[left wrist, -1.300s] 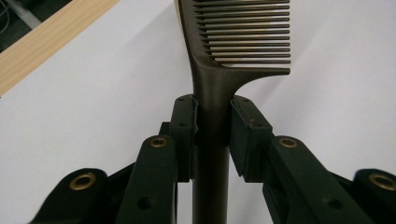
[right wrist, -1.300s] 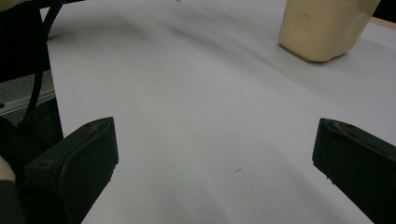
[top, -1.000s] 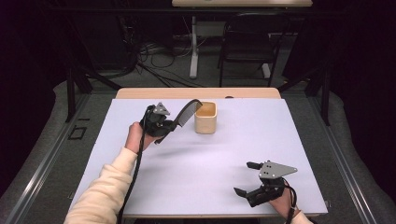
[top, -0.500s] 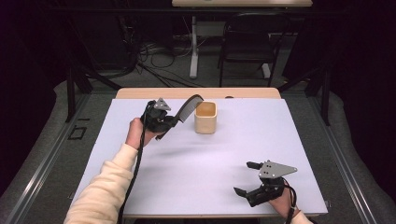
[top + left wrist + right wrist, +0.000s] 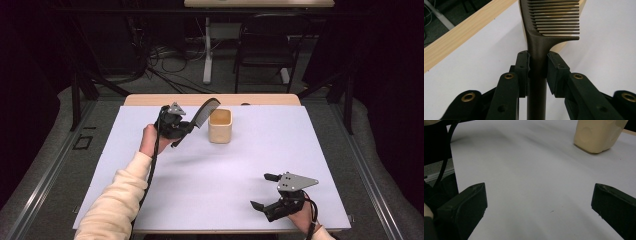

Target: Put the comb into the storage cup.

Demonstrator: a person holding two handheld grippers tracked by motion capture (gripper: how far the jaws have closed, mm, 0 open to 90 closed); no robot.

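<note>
A dark comb point(image 5: 206, 111) is held by its handle in my left gripper point(image 5: 186, 129), which is shut on it above the table's far left part. The comb's toothed end slants up toward the rim of a cream cup point(image 5: 220, 126) standing just to its right. In the left gripper view both pads clamp the comb point(image 5: 537, 45) handle at my left gripper point(image 5: 537, 65), with the teeth pointing right in front of the cup. My right gripper point(image 5: 260, 190) rests low at the near right, open with nothing in it. My right gripper point(image 5: 539, 200) has its jaws wide apart over bare table, the cup point(image 5: 596, 135) far off.
A white sheet covers the table point(image 5: 200, 180), with a wooden strip point(image 5: 150, 100) along the far edge. A chair point(image 5: 265, 40) and a desk leg stand on the dark floor beyond. A person's cream sleeve point(image 5: 120, 195) comes in at the lower left.
My left gripper has lifted the comb slightly up and to the right, closer to the cup. The right gripper has stayed still.
</note>
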